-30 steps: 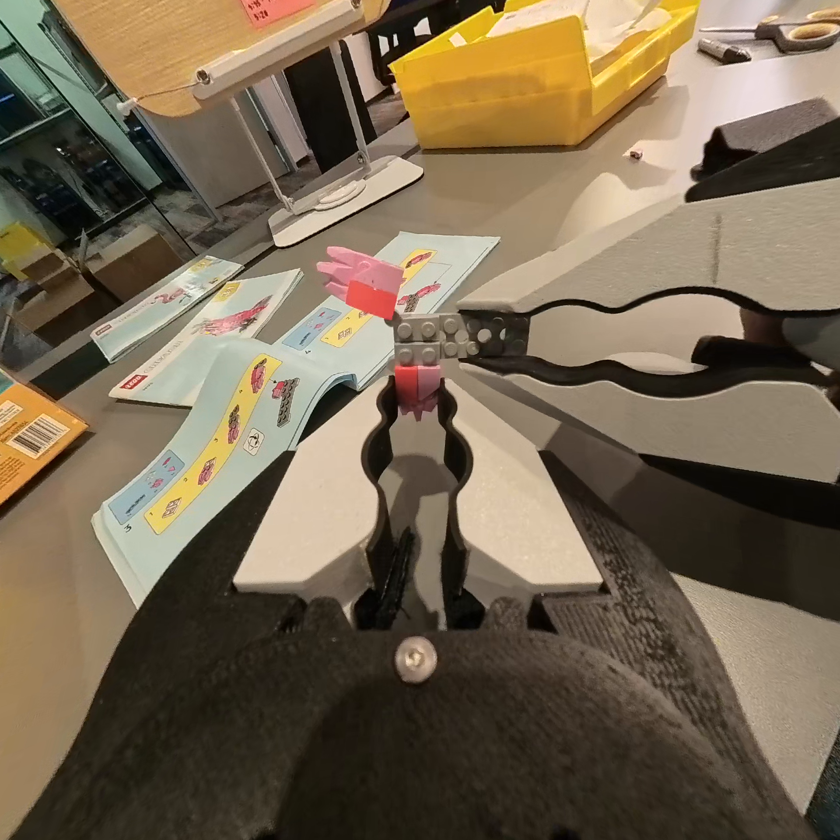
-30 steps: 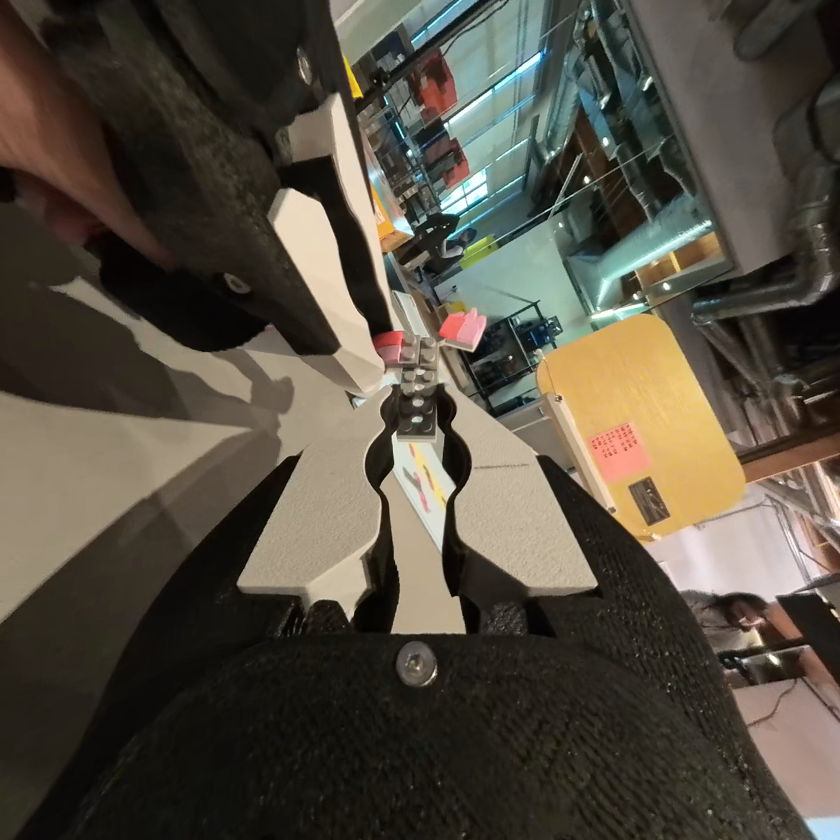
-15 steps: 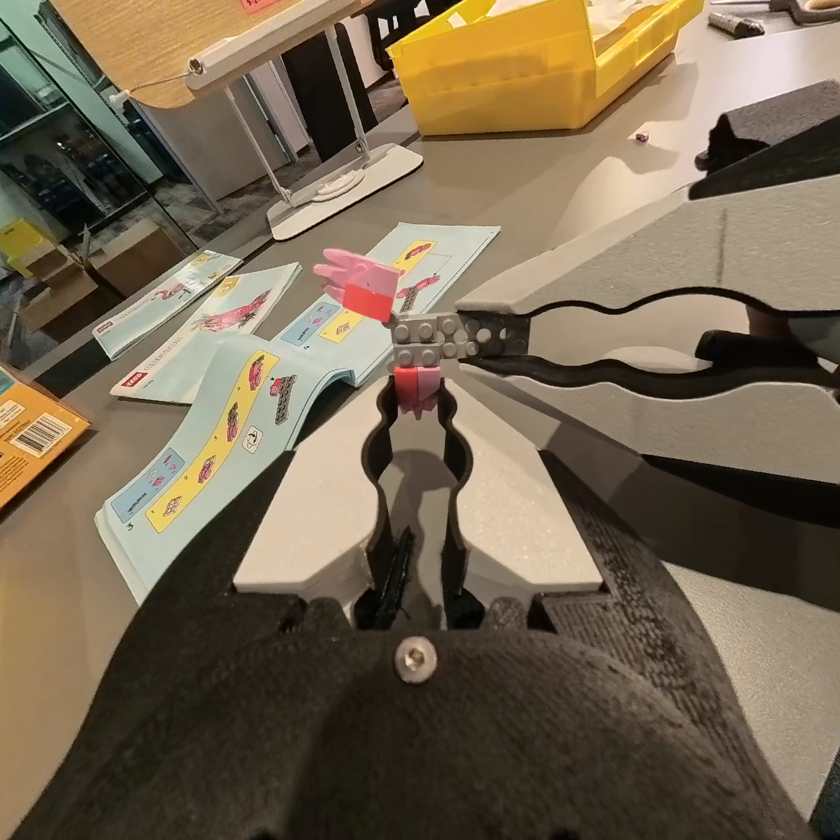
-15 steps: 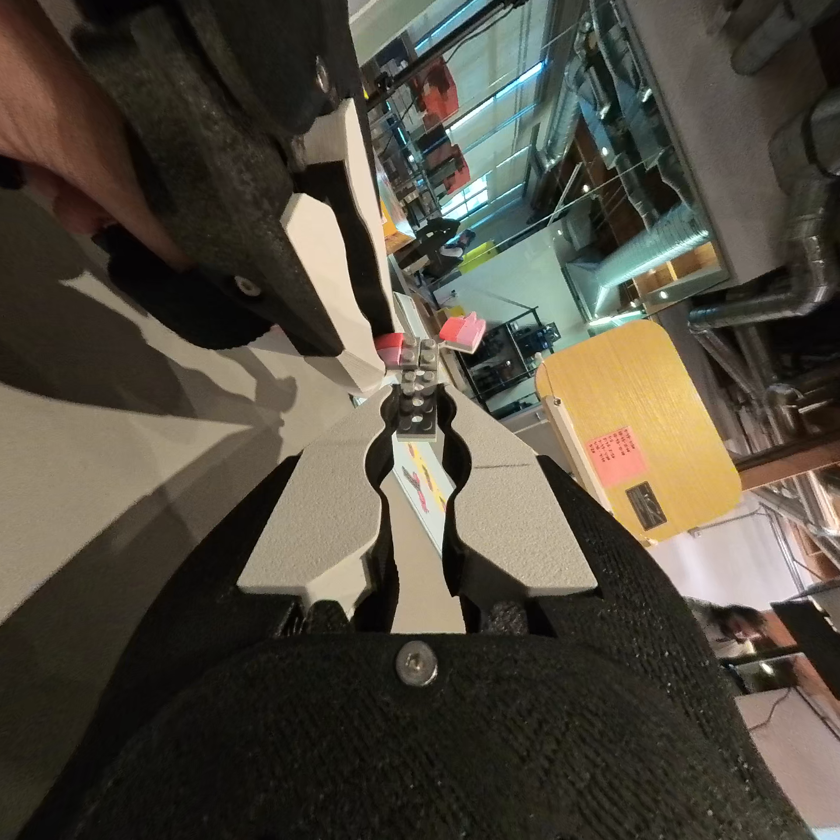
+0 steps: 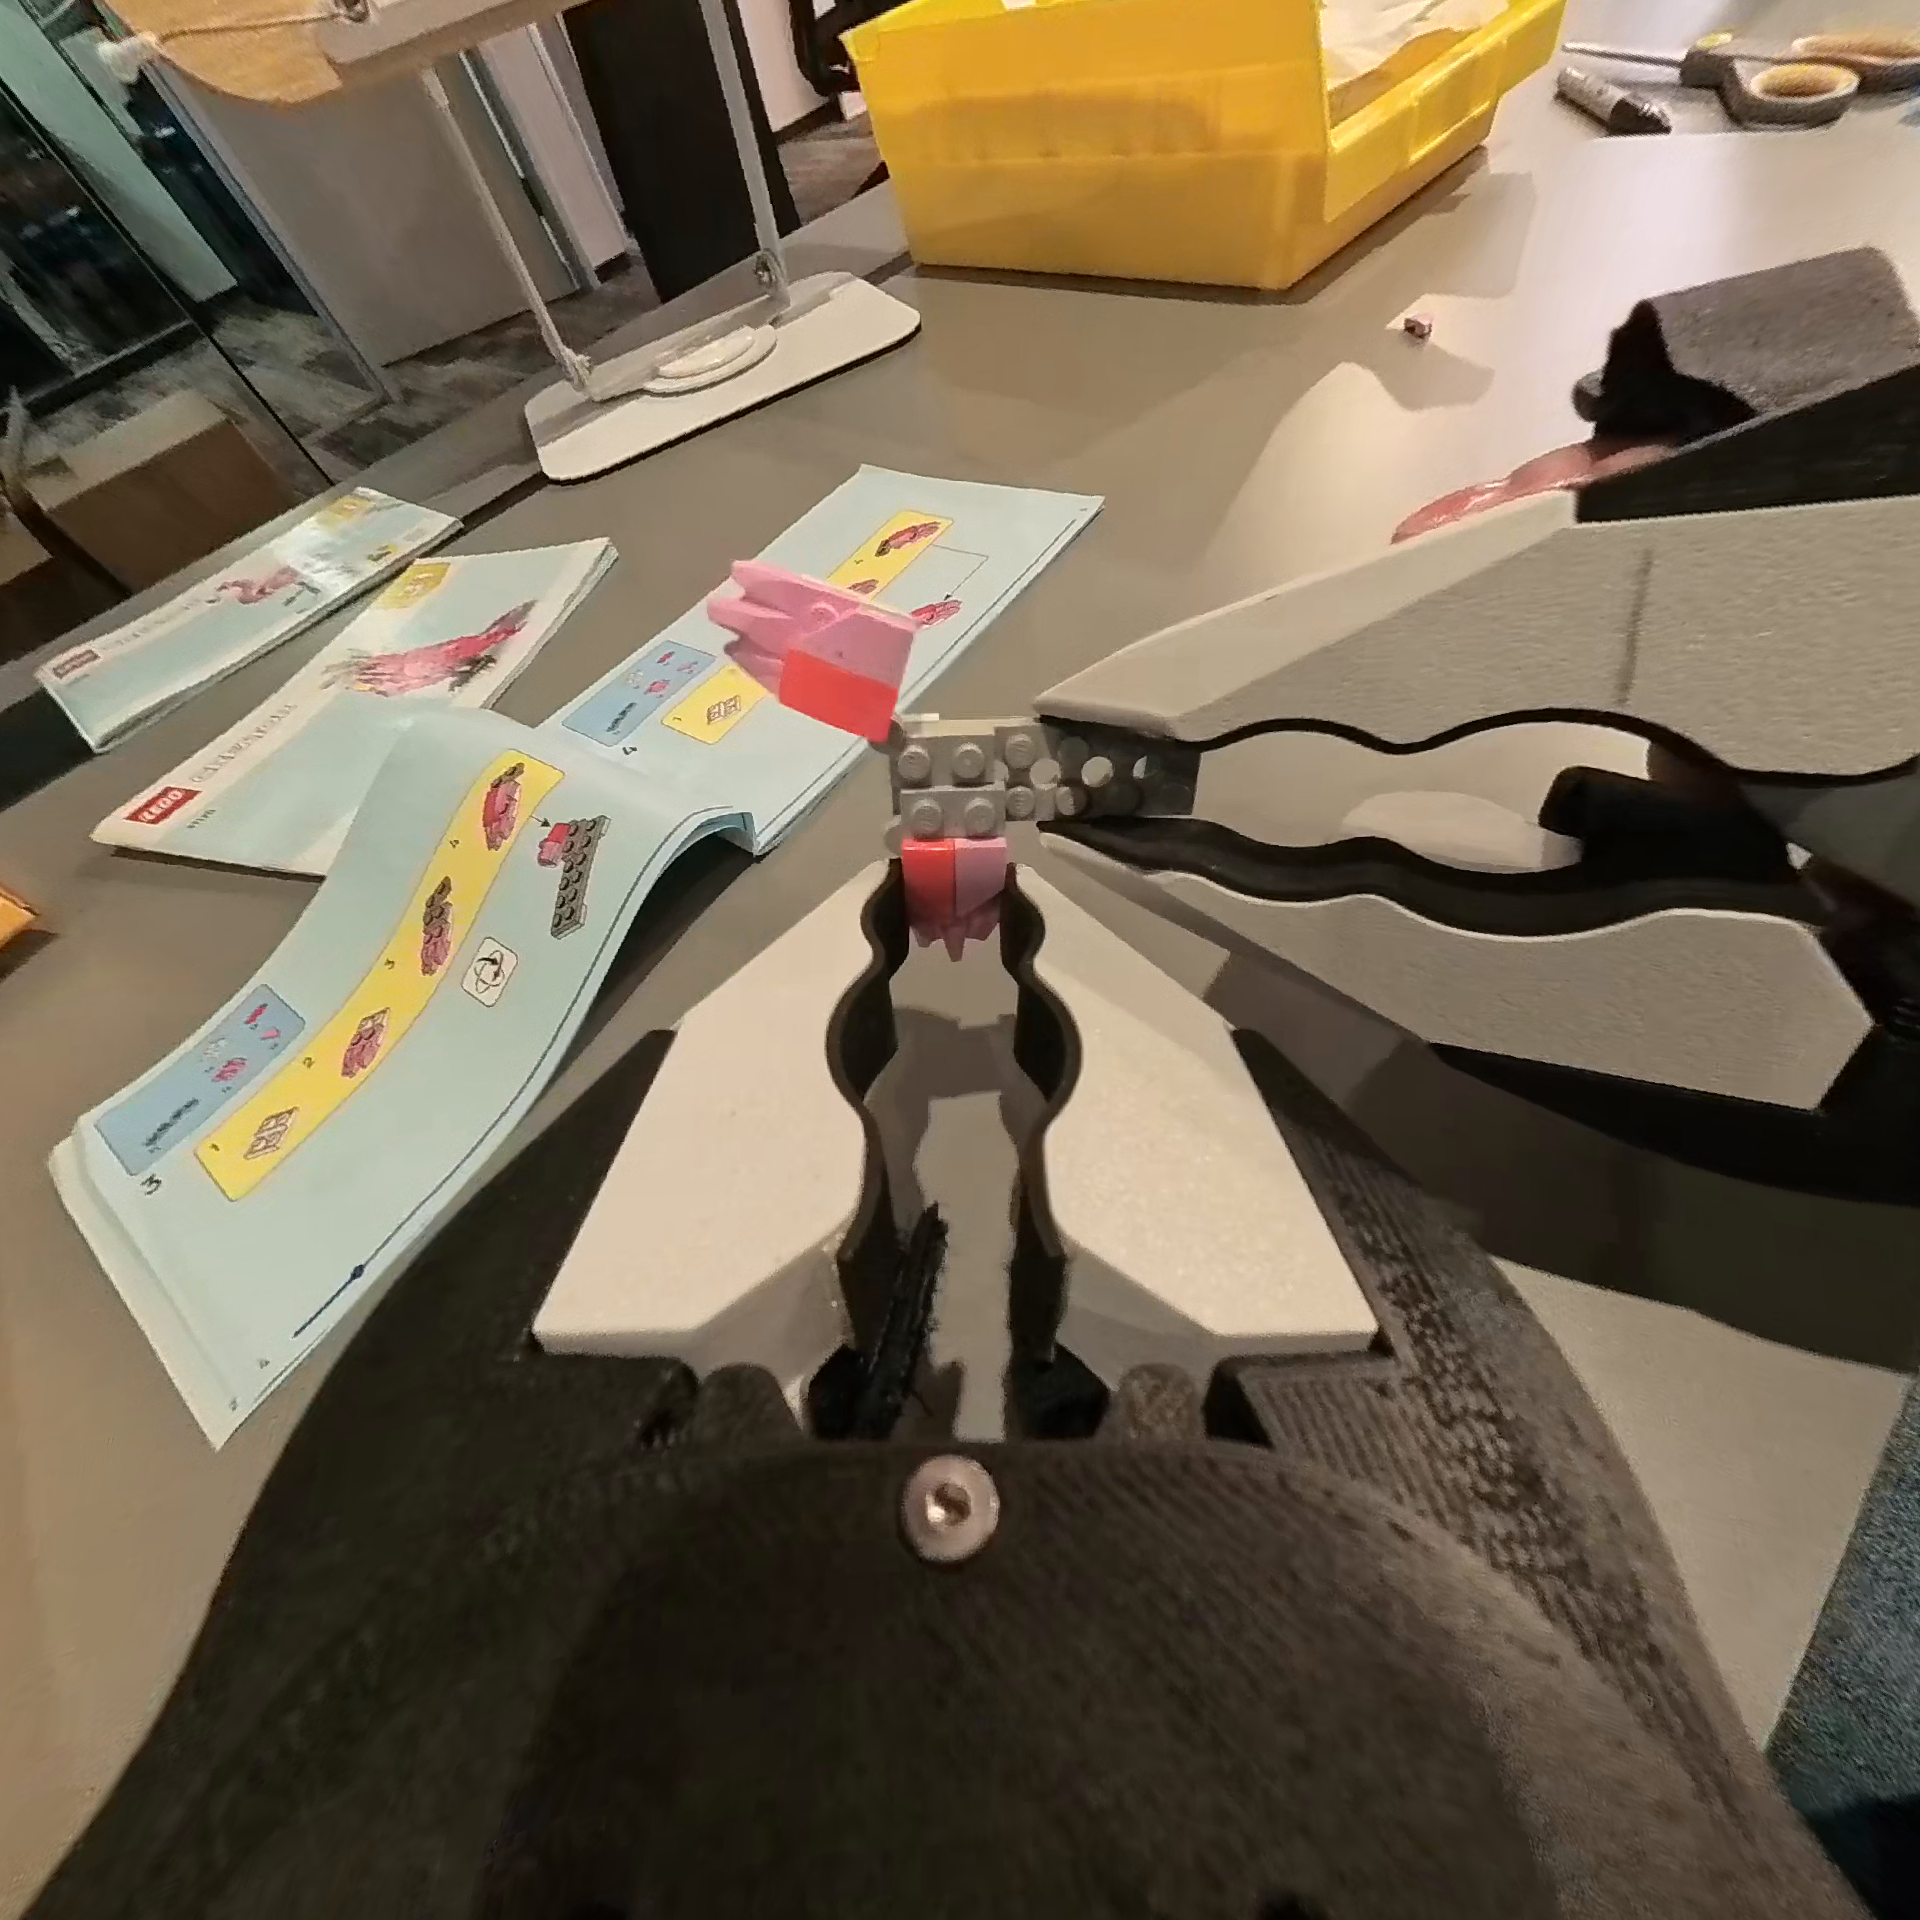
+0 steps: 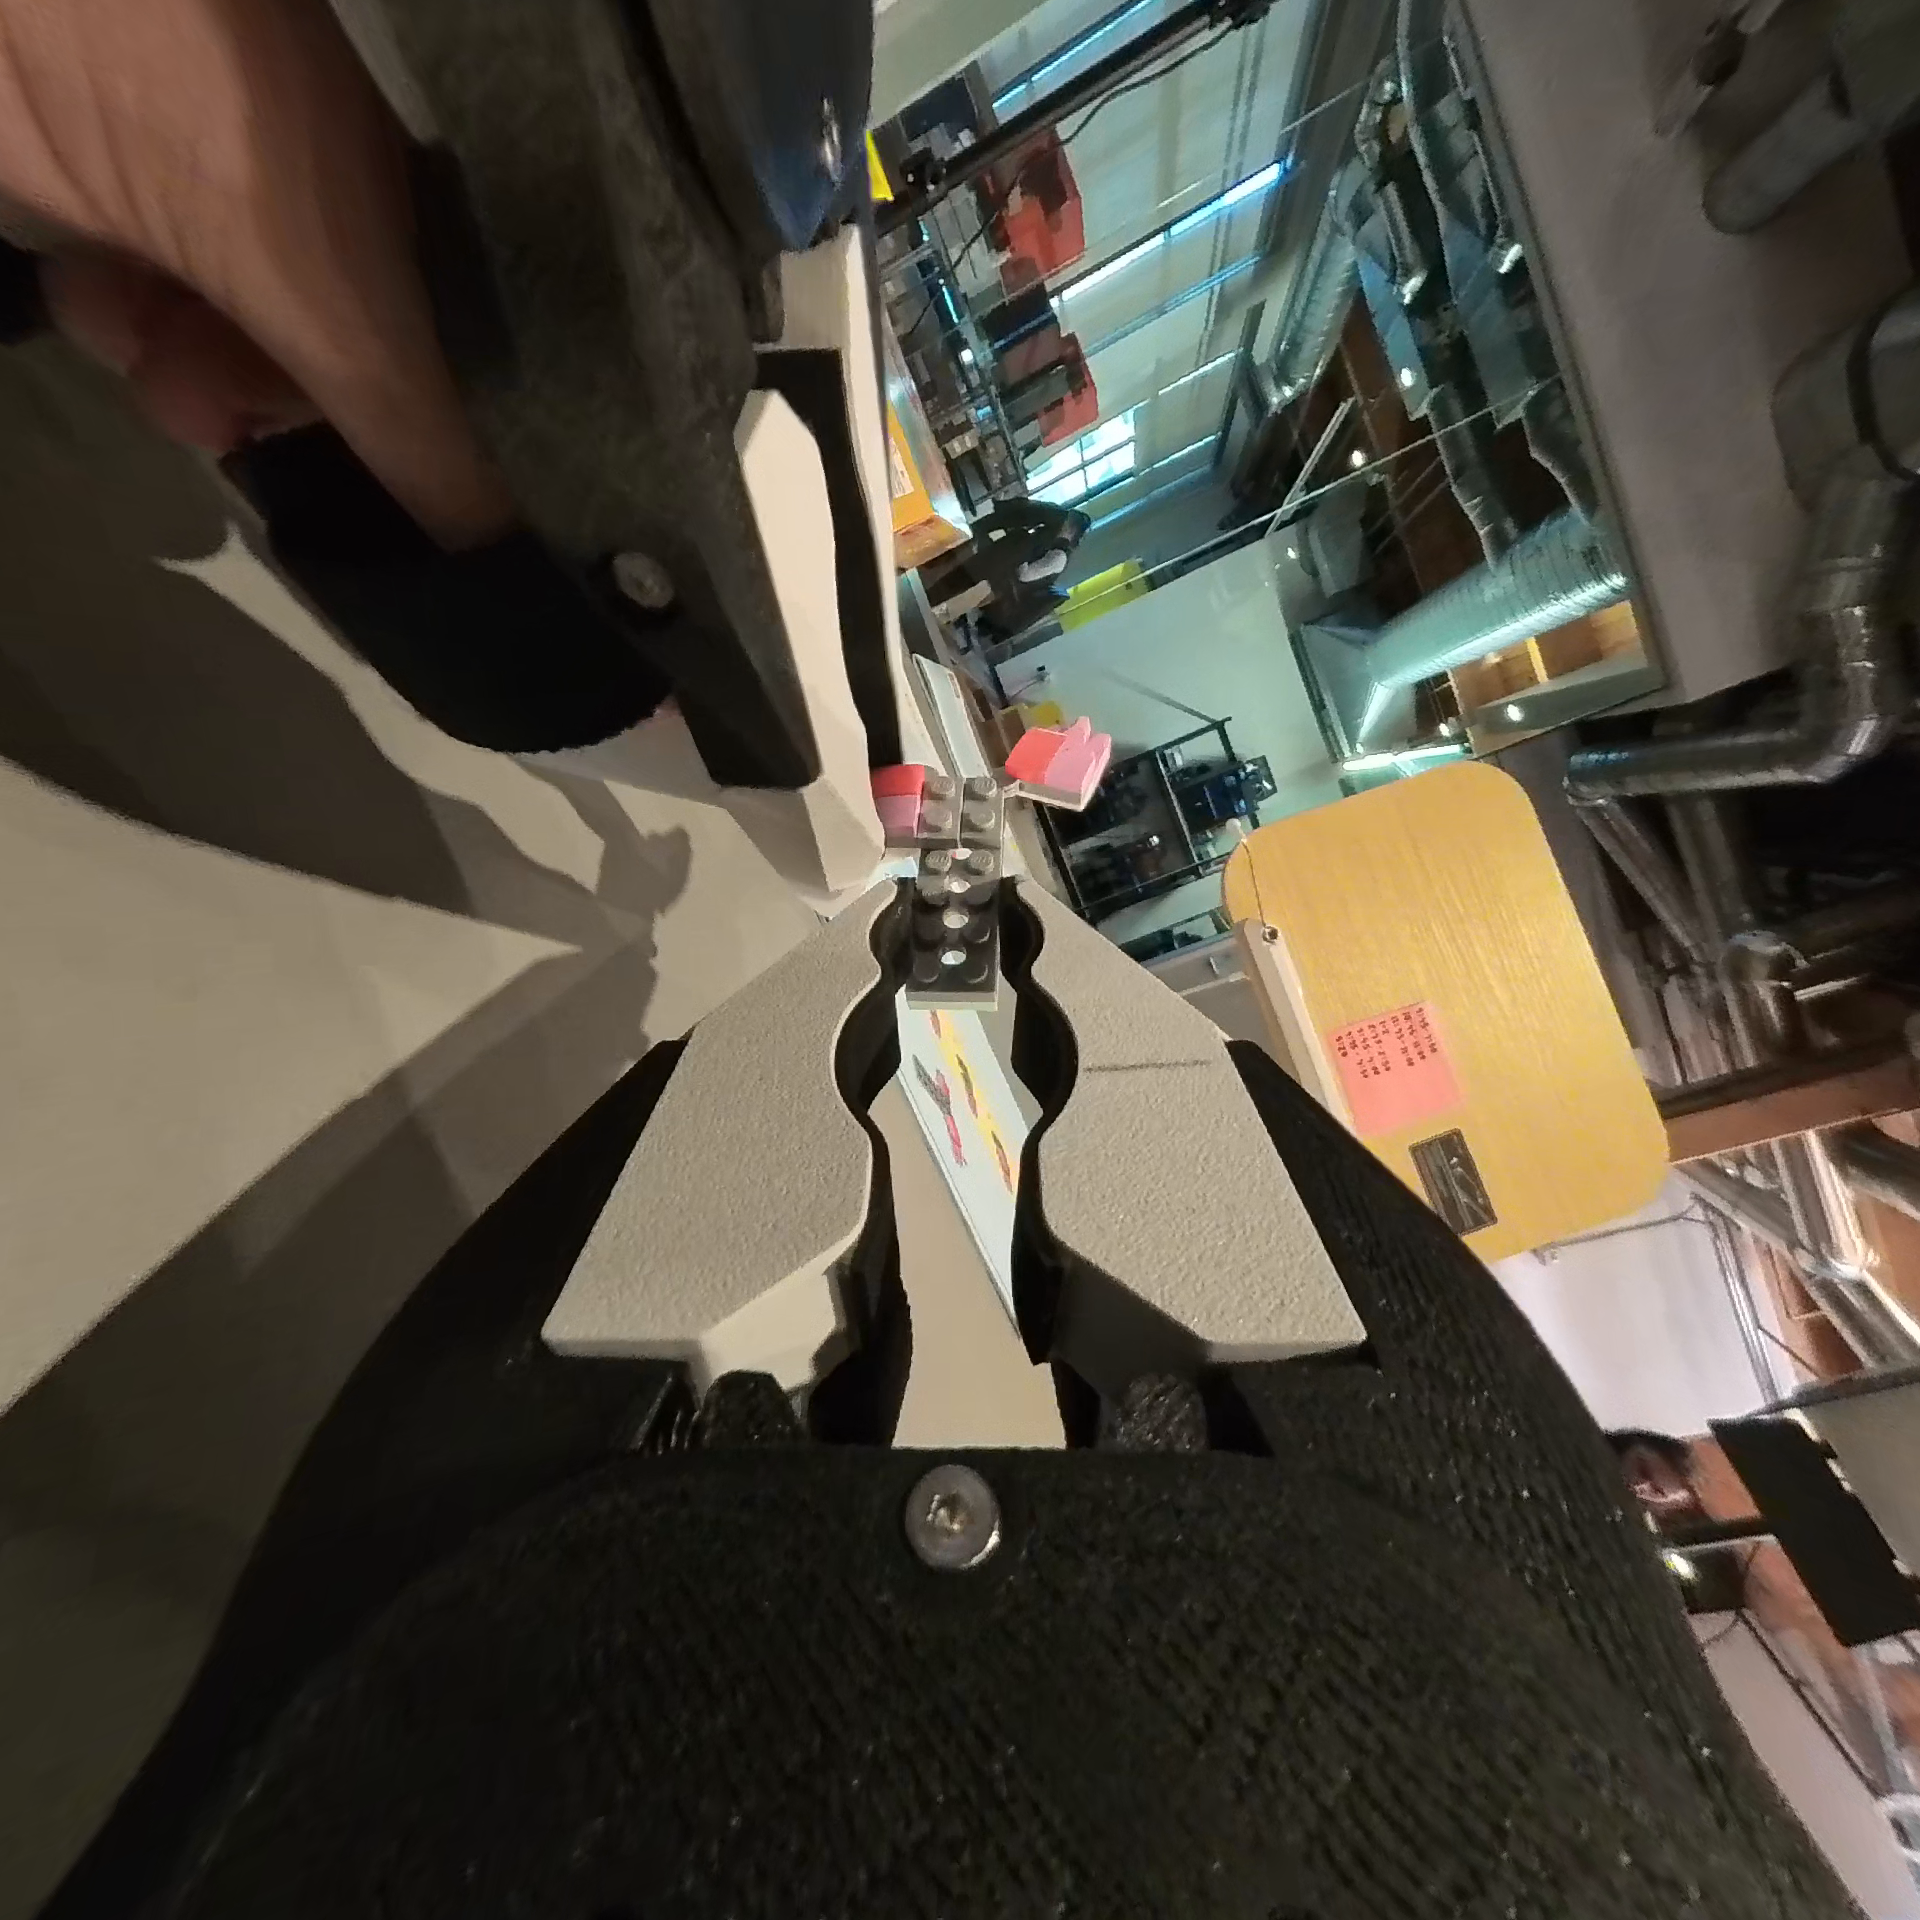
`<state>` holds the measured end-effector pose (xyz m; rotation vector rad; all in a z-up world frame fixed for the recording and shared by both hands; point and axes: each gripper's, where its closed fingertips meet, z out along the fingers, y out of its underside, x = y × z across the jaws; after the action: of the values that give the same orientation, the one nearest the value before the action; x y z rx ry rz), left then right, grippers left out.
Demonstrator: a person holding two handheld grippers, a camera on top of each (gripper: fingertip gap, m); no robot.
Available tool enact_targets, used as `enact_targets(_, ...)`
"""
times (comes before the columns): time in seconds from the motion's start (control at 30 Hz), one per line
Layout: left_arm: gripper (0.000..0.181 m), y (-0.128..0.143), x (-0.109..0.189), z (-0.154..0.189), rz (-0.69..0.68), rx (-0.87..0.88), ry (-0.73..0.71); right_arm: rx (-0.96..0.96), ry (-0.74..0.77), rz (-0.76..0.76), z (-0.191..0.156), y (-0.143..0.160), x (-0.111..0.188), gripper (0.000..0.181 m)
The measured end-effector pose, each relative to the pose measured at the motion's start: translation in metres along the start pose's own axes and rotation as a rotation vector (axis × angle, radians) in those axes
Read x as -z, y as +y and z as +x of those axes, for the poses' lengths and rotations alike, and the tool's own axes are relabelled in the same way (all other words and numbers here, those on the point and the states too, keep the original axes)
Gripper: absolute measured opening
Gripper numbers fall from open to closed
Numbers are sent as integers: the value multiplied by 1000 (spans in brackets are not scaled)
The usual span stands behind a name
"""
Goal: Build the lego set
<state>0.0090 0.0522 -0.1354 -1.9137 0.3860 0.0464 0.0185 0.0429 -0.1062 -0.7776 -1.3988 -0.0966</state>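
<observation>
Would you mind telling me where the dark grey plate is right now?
The dark grey plate is off the table, pinched in the right tool; in the left wrist view it enters from the right, joined to the light grey plates.

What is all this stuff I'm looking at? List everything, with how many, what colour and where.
Lego model: one, grey plates with pink and red pieces at two ends, held in the air between both tools.
Open instruction booklet: one, pale blue with yellow strips, on the table at left.
Closed booklets: two, pale blue, behind the open one.
Yellow bin: one, far side of the table.
Stand base: one, white, left of the bin.
Wooden board: one, tan with a pink note, seen in the right wrist view.
Table: one, grey.
Left gripper: jaws shut on a pink end.
Right gripper: jaws shut on the dark grey plate.
Hand: one, on the left tool.
</observation>
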Motion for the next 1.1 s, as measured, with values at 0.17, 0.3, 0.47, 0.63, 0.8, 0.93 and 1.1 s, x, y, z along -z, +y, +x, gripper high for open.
enact_targets(0.17,16,5,-1,1,-40,26,29,-35,-39,-8,-4,2,-1,14)
enact_targets(0.3,16,11,-2,1,-82,63,52,-128,-103,-14,-10,4,-2,14)
enact_targets(0.47,16,16,-2,0,-111,71,62,-209,-154,1,-13,5,-2,14)
enact_targets(0.63,16,17,-2,-2,-126,49,52,-290,-182,-9,-13,6,-2,14)
enact_targets(0.8,16,18,1,-2,-127,40,61,-571,-444,-181,-39,25,-3,13)
enact_targets(0.93,16,14,4,2,-114,33,84,-759,-586,-308,-55,41,0,14)
enact_targets(1.1,16,14,4,8,-115,12,107,-822,-597,-324,-55,45,0,31)
